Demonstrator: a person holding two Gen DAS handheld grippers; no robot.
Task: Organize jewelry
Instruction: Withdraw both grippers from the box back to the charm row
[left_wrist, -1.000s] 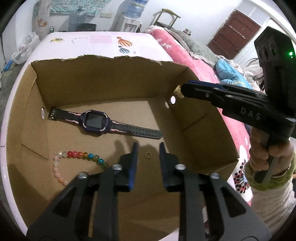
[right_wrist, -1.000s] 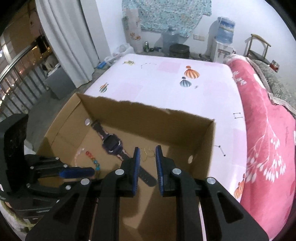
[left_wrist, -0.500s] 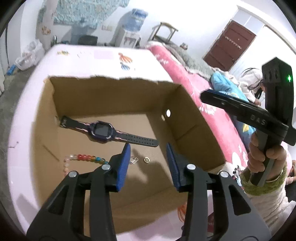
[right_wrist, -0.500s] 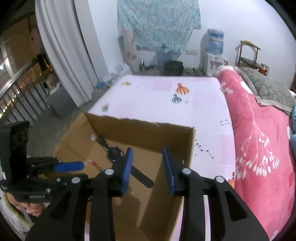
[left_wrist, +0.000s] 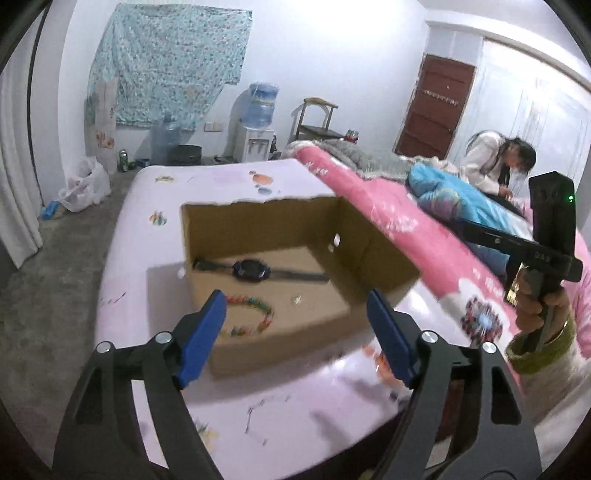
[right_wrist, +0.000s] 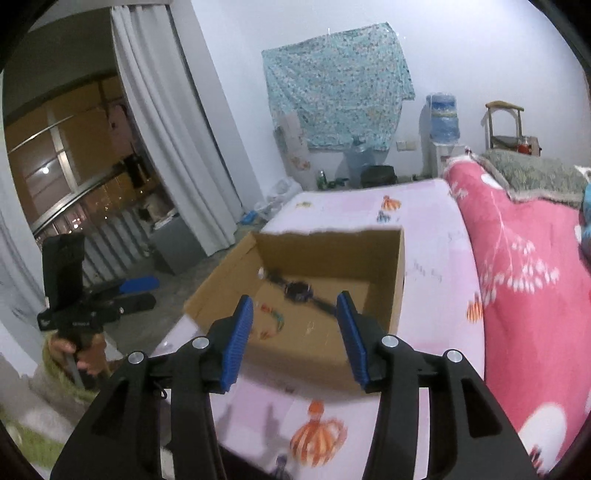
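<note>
An open cardboard box (left_wrist: 258, 221) (right_wrist: 325, 247) stands on the pink table. Inside lie a dark watch (left_wrist: 255, 271) (right_wrist: 299, 290), a colourful bead bracelet (left_wrist: 255, 314) (right_wrist: 275, 319) and a small gold piece (left_wrist: 296, 300) (right_wrist: 309, 326). My left gripper (left_wrist: 295, 321) is wide open and empty, raised well back from the box's near side. My right gripper (right_wrist: 295, 325) is wide open and empty, also raised in front of the box. The right gripper also shows in the left wrist view (left_wrist: 476, 230), off to the right.
The pink table (left_wrist: 155, 192) has balloon prints. A red-pink bed (right_wrist: 524, 258) runs along its right side, where a person (left_wrist: 495, 166) sits. A curtain (right_wrist: 173, 147) and grey floor (left_wrist: 51, 266) lie left. A water dispenser (left_wrist: 260, 122) stands by the far wall.
Both grippers have pulled up and back out of the box and opened wide. The jewelry stays in the box.
</note>
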